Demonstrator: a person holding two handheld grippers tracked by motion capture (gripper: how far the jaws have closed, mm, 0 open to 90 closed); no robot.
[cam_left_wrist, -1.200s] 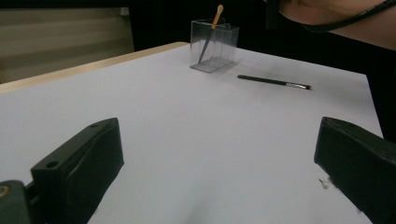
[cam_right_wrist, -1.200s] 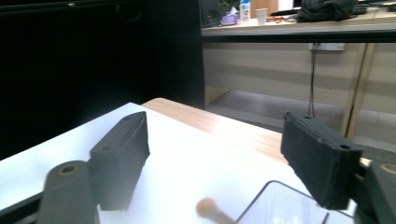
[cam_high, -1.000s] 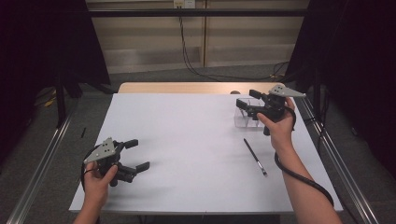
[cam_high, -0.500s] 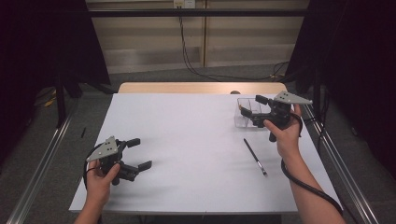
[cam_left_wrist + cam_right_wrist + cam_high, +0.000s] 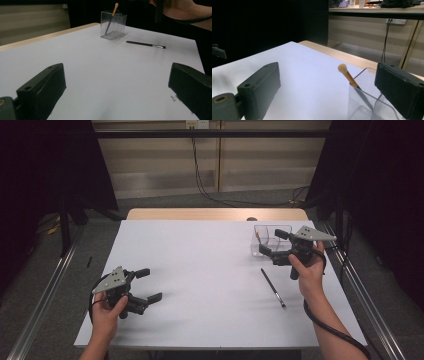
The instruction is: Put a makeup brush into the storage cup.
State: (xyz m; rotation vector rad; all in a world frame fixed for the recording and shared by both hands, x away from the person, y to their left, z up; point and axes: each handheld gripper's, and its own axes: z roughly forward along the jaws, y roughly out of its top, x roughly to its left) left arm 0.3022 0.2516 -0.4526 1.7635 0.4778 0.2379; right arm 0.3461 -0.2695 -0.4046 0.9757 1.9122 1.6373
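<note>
Since the earlier frame, the right gripper (image 5: 272,245) is drawing back toward the person from the clear plastic rectangular box (image 5: 270,239), and its jaws have just been opening, with nothing pressed between them. A slim brush with an orange handle and pale tip (image 5: 348,75) is standing tilted inside that box, just ahead of the spread jaws. A thin black pen-like stick (image 5: 273,288) is lying flat on the white table (image 5: 200,270), near the box and apart from it. The left gripper (image 5: 149,285) is hovering low over the table's near left corner, jaws wide and empty.
</note>
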